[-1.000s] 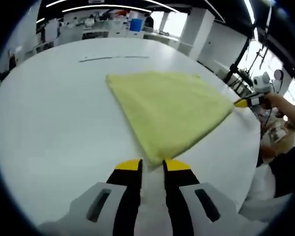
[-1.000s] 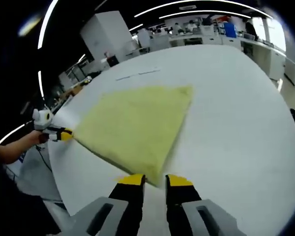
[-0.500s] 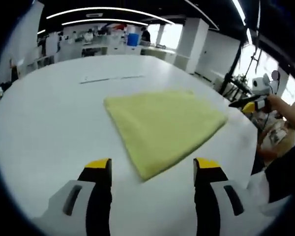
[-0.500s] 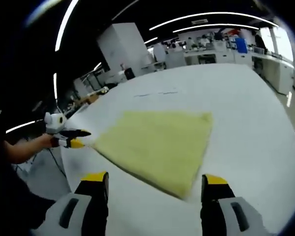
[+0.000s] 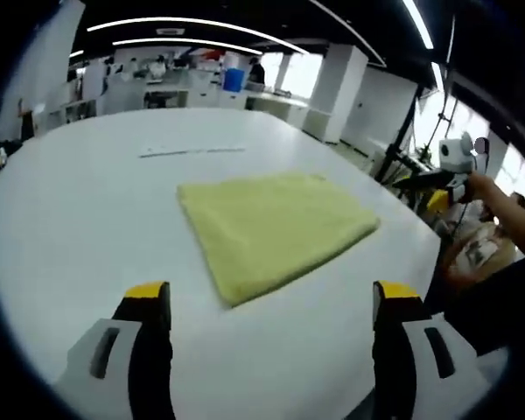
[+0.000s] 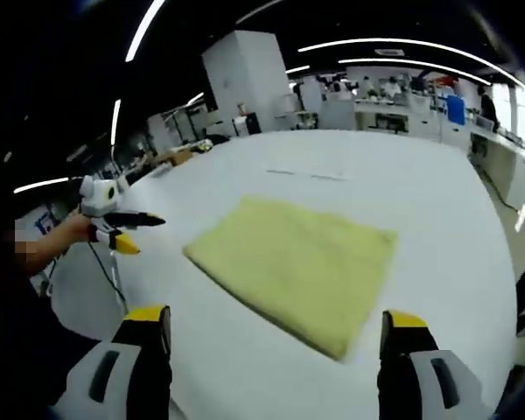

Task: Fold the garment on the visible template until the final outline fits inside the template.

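- My left gripper hangs above the near edge of the white table, its two yellow-tipped jaws spread wide apart with nothing between them.
- My right gripper does the same over its own edge of the table, jaws wide apart and holding nothing.
- The yellow garment lies flat on the table, folded into a rough four-sided shape, free of both grippers; one of its corners points toward my left jaws.
- In the right gripper view the garment's nearest corner lies close to my right-hand jaw.
- A thin dark line is marked on the table beyond the garment, well apart from it.
- I can read no writing, label or brand anywhere; the line is too small and blurred to tell more.
- Desks and white pillars stand behind the table's far edge.
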The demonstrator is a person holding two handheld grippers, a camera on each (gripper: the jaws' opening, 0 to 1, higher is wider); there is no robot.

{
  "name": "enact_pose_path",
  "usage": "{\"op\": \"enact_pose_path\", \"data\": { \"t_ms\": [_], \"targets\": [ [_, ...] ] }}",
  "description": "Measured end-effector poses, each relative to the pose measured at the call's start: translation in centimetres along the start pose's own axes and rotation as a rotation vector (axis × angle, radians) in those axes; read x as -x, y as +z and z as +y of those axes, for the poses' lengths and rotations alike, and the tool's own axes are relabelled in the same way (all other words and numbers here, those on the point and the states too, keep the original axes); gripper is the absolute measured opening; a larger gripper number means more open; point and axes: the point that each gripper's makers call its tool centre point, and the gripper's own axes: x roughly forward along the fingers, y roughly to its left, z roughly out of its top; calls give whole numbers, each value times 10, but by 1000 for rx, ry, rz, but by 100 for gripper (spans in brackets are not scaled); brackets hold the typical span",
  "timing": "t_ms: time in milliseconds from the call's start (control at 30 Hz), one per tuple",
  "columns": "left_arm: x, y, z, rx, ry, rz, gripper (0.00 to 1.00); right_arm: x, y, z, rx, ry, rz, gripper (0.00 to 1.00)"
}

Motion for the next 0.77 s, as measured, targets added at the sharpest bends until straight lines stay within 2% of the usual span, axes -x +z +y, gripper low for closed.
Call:
{"op": "enact_pose_path", "data": {
  "t_ms": [133,300,533,767],
  "targets": [
    [8,6,-1,-26,-2,-16,99,2,2,2,-20,-29,-26,99],
    [13,11,5,-20,20,-43,99,6,-1,5,-23,-36,-49,99],
    [17,4,9,-36,56,-18,99,10,-15,2,26,-58,-3,97],
    [15,1,6,-49,56,-2,94,11,-24,-4,20,-91,25,95]
  ]
}}
